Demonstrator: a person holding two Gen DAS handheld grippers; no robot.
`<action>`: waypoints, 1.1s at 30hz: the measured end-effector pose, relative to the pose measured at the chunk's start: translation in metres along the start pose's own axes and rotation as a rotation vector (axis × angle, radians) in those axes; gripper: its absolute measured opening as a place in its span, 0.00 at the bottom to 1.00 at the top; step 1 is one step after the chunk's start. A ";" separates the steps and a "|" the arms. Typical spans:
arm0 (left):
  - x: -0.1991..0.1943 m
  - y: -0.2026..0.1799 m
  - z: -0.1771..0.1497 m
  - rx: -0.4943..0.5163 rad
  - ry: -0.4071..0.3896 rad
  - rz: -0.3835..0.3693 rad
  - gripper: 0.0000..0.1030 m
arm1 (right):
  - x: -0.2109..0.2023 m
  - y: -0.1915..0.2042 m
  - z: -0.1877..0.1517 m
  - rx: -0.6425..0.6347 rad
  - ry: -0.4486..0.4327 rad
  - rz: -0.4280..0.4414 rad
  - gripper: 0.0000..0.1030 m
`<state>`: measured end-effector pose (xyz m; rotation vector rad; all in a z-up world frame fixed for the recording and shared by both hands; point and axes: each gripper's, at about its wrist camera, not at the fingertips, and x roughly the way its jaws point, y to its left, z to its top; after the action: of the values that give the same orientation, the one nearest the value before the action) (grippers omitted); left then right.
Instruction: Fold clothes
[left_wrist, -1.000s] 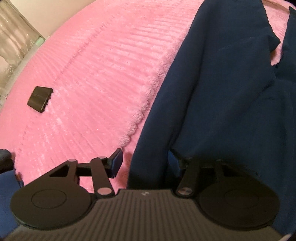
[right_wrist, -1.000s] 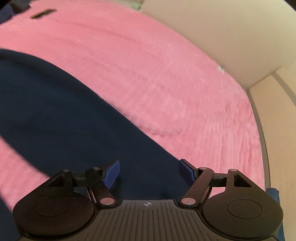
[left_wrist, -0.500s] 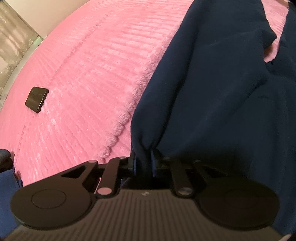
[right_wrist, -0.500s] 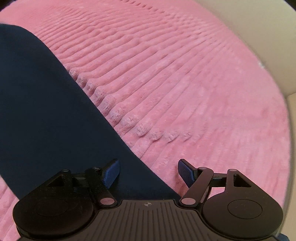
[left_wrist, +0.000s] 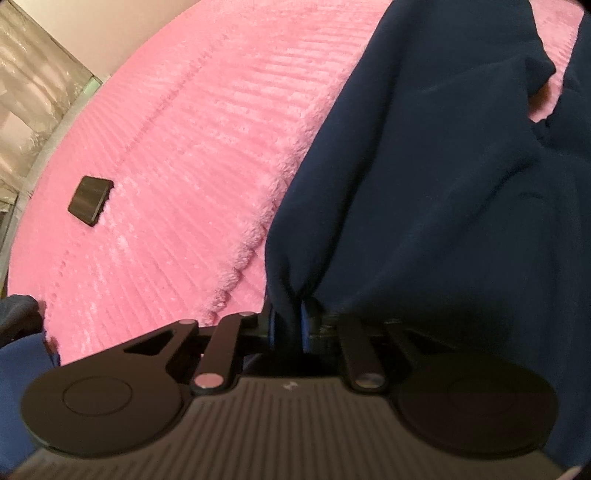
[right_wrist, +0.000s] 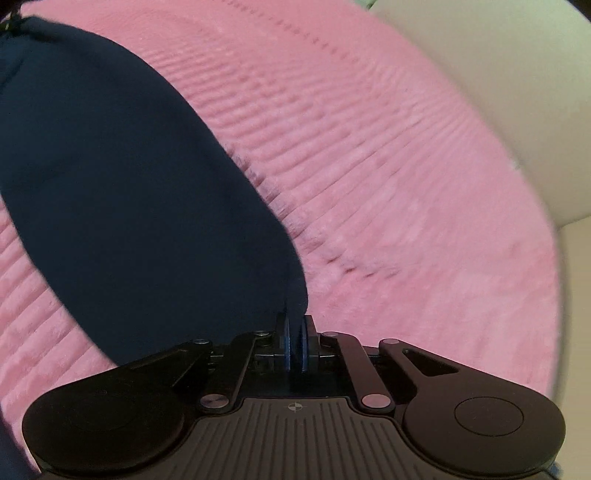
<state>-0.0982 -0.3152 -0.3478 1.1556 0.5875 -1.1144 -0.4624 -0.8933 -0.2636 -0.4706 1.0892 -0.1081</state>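
Note:
A dark navy garment (left_wrist: 424, 177) lies spread over a pink ribbed blanket (left_wrist: 192, 140). In the left wrist view my left gripper (left_wrist: 290, 325) is shut on the garment's near left edge, and the cloth bunches up between the blue pads. In the right wrist view the same navy garment (right_wrist: 122, 192) stretches away to the upper left, and my right gripper (right_wrist: 294, 341) is shut on its near corner, with a thin fold of cloth pinched between the pads. Much of the right jaw linkage in the left wrist view is covered by fabric.
A small flat black object (left_wrist: 90, 199) rests on the blanket to the left. A curtain (left_wrist: 33, 96) hangs beyond the bed's far left edge. A cream wall or headboard (right_wrist: 498, 74) borders the pink blanket (right_wrist: 406, 184) at upper right. Blue cloth (left_wrist: 18, 369) shows at the lower left.
Both grippers have closed onto the navy garment: the left one first, on its edge, then the right one on a corner. The cloth at the left gripper now bunches upward.

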 end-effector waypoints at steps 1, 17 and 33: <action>-0.004 -0.001 0.000 0.004 -0.009 0.010 0.05 | -0.012 0.006 -0.004 0.007 -0.024 -0.036 0.03; -0.152 -0.110 -0.102 0.063 -0.252 0.119 0.05 | -0.220 0.221 -0.188 0.371 -0.249 -0.384 0.04; -0.137 -0.149 -0.134 0.149 -0.212 0.126 0.07 | -0.225 0.273 -0.219 0.642 -0.121 -0.406 0.92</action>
<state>-0.2642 -0.1390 -0.3406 1.1669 0.2680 -1.1686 -0.7978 -0.6470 -0.2744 -0.1067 0.7704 -0.7540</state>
